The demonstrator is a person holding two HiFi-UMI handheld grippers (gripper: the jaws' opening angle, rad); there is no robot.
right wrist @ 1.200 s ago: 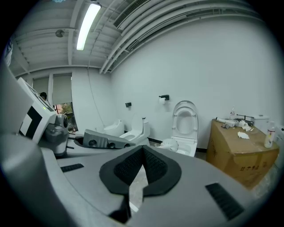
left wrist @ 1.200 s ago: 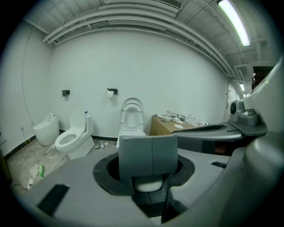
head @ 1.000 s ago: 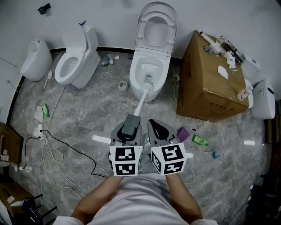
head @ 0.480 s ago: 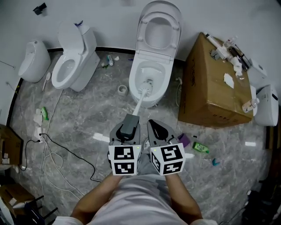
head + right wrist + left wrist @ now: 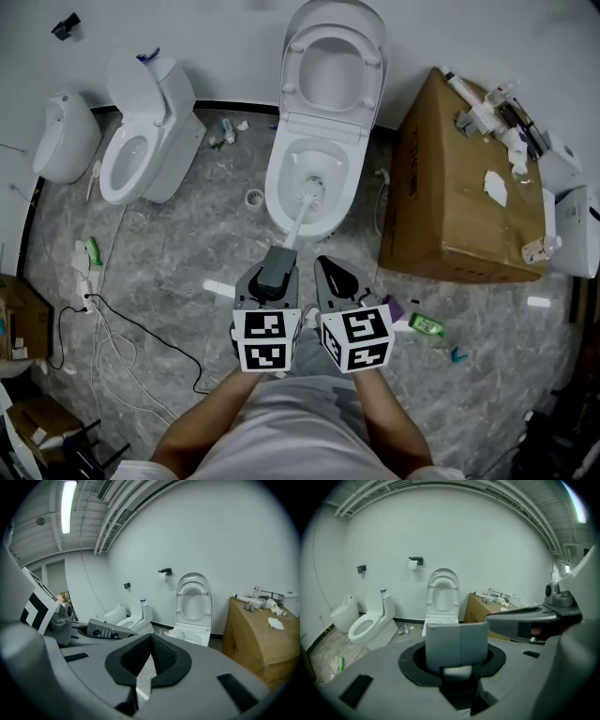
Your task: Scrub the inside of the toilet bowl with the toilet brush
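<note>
The cardboard box (image 5: 450,187) stands just to the right of the toilet (image 5: 274,187), whose lid is raised. A second toilet (image 5: 141,141) stands well off to the left of it. Over the last second both have slid outward in the head view and the open toilet has come a little nearer. I take that to mean the person has leaned or stepped in toward it.

The two grippers have hardly moved against the person's body. The left gripper (image 5: 277,255) sits in front of the toilet's near rim. Its own view shows its tongs still pinching the white handle of the toilet brush (image 5: 302,214). The handle slopes up from there over the rim, and the brush head rests down inside the bowl, about the middle of the basin. It was there a second ago, barely shifted. The right gripper (image 5: 325,264) hangs just beside the left one, also in front of the toilet. Its dark pads are pressed together on nothing, with only floor showing past them.

So the brush is where the task wants it, and moving closer should give a steeper, firmer reach. I'd judge the scrubbing is under way but with very short strokes so far. The bowl's sides and the underside of the rim likely still need passes.

A roll of tape (image 5: 253,198) lies on the floor just left of the toilet's base.
</note>
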